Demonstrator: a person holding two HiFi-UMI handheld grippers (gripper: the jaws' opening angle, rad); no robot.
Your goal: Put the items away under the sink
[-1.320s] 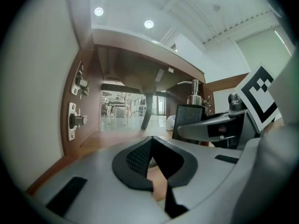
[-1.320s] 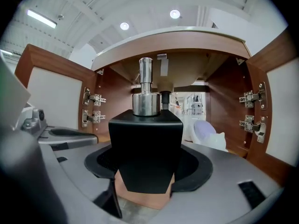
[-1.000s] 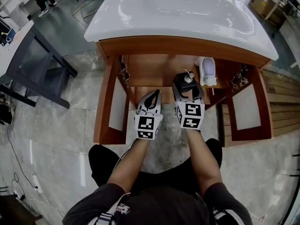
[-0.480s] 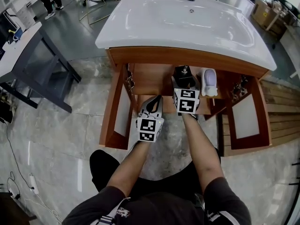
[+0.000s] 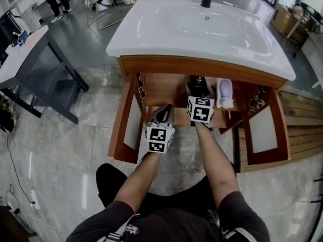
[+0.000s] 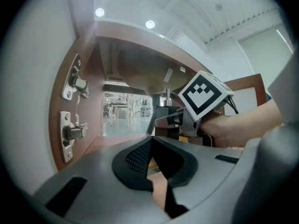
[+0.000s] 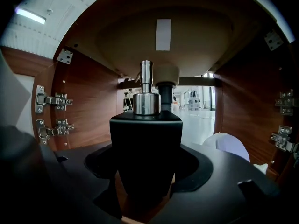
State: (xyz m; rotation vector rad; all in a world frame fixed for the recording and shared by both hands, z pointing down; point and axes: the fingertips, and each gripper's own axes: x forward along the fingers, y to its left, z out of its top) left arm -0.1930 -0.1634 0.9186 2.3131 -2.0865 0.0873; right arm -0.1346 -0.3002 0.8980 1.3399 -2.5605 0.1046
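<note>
No words, brand names or numbers can be read anywhere. The only sign-like marks are black-and-white square code patterns, one set on the left cube (image 5: 160, 138) of the left gripper (image 5: 164, 111) and one on the right cube (image 5: 201, 109) of the right gripper (image 5: 198, 88). A pale sticker (image 7: 163, 34) under the sink (image 5: 166, 34) shows no legible print. The black bottle (image 7: 145, 148) in the right jaws shows none either.

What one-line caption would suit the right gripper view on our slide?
Right gripper shut on a black pump bottle inside the wooden sink cabinet, a white object to its right.
</note>
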